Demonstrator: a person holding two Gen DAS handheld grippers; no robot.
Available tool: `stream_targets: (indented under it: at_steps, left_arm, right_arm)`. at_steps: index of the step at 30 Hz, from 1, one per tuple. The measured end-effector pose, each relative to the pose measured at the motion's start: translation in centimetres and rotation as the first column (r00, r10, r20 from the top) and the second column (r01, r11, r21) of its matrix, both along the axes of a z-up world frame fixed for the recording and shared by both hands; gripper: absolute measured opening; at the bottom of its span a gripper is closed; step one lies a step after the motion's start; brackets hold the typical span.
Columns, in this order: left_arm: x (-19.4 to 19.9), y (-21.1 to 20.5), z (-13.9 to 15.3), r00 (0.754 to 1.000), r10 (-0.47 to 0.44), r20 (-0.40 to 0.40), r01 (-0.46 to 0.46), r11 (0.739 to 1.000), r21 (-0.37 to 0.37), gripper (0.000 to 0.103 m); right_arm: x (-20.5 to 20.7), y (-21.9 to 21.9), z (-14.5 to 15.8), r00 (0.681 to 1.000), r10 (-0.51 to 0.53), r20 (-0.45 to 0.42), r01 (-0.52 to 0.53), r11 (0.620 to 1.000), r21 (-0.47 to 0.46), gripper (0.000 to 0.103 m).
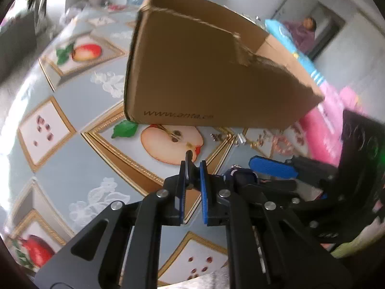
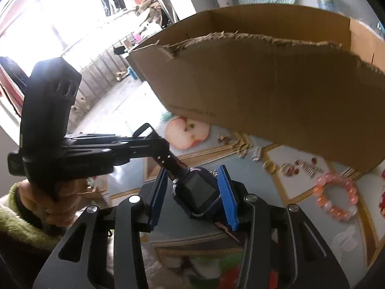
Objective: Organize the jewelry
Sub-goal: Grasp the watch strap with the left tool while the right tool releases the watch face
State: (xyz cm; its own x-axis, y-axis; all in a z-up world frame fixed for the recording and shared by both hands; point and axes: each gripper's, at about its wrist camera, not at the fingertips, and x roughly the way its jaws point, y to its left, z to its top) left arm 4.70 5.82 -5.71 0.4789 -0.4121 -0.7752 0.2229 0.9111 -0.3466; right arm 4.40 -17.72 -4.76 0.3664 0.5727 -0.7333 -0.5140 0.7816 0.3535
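Holding the smartwatch (image 2: 201,193) by its case, low centre of the right view, the right gripper (image 2: 193,198) should stay clamped while the left gripper (image 1: 193,180), jaws pinched on the strap (image 1: 187,166), guides it toward the cardboard box (image 2: 264,91) up top.

Ahead of me the torn brown cardboard box (image 2: 276,91) blocks the way; open tablecloth (image 1: 79,168) lies left, small trinkets (image 2: 300,166) crowd the box's near edge.

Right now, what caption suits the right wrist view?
Right gripper holds a smartwatch below a cardboard box.
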Motion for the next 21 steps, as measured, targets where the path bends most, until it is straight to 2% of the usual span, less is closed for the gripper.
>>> stream_targets:
  at_steps: [3, 6, 11, 15, 21]
  left_arm:
    - [-0.4, -0.6, 0.0, 1.000, -0.024, 0.018, 0.023, 0.997, 0.077, 0.009]
    - [-0.1, -0.5, -0.4, 1.000, -0.028, 0.003, 0.028, 0.993, 0.110, 0.009]
    - [-0.2, -0.9, -0.6, 0.998, -0.064, 0.016, 0.061, 0.989, 0.138, 0.009]
    - [0.1, -0.9, -0.6, 0.995, -0.094, 0.018, 0.091, 0.985, 0.146, 0.009]
    - [0.1, -1.4, -0.5, 0.991, -0.130, 0.022, 0.124, 0.976, 0.179, 0.009]
  right_arm:
    - [-0.4, -0.2, 0.1, 0.997, 0.043, -0.060, -0.040, 0.998, 0.052, 0.043]
    - [-0.4, -0.9, 0.7, 0.998, 0.036, -0.053, -0.034, 0.998, 0.045, 0.043]
    - [2.0, -2.5, 1.3, 0.998, -0.005, -0.057, 0.006, 1.000, 0.010, 0.030]
    - [3.7, -0.9, 0.6, 0.990, 0.087, -0.114, -0.093, 0.995, -0.047, 0.019]
    - [5.7, 1.1, 0.1, 0.966, 0.193, -0.173, -0.213, 0.971, -0.105, 0.015]
